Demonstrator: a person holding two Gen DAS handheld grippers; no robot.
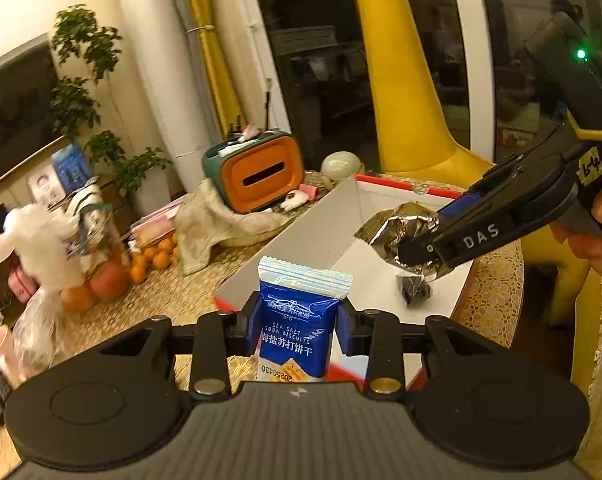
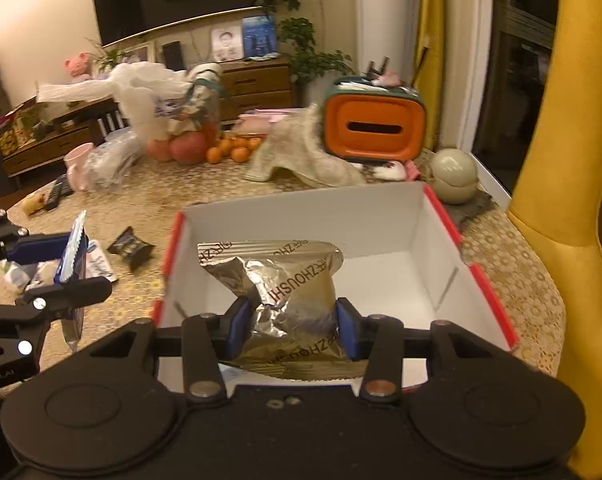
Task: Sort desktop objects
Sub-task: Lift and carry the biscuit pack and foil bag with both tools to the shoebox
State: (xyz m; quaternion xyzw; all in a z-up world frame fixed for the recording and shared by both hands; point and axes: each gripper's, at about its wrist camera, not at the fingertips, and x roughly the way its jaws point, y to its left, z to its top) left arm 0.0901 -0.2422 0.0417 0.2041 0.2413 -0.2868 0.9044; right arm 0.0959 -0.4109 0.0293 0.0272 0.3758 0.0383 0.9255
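Note:
My left gripper (image 1: pixel 299 330) is shut on a blue sea-salt biscuit packet (image 1: pixel 297 308), held upright just outside the near-left corner of a white box with a red rim (image 1: pixel 321 236). My right gripper (image 2: pixel 289 326) is shut on a crumpled golden foil packet (image 2: pixel 297 276) and hangs over the inside of the box (image 2: pixel 381 216). In the left wrist view the right gripper (image 1: pixel 421 232) comes in from the right with the foil packet (image 1: pixel 397 224). A small dark packet (image 1: pixel 413 290) lies on the box floor under it. In the right wrist view, the left gripper (image 2: pixel 67 268) shows with the blue packet (image 2: pixel 72 252).
A dark snack packet (image 2: pixel 131 250) and white wrappers (image 2: pixel 99 264) lie on the patterned tablecloth left of the box. Behind stand an orange-and-green holder (image 2: pixel 375 126), a crumpled cloth (image 2: pixel 297 156), oranges (image 2: pixel 233 150), apples, a white bag and a beige round jar (image 2: pixel 453 174). A yellow chair (image 2: pixel 557 184) is at the right.

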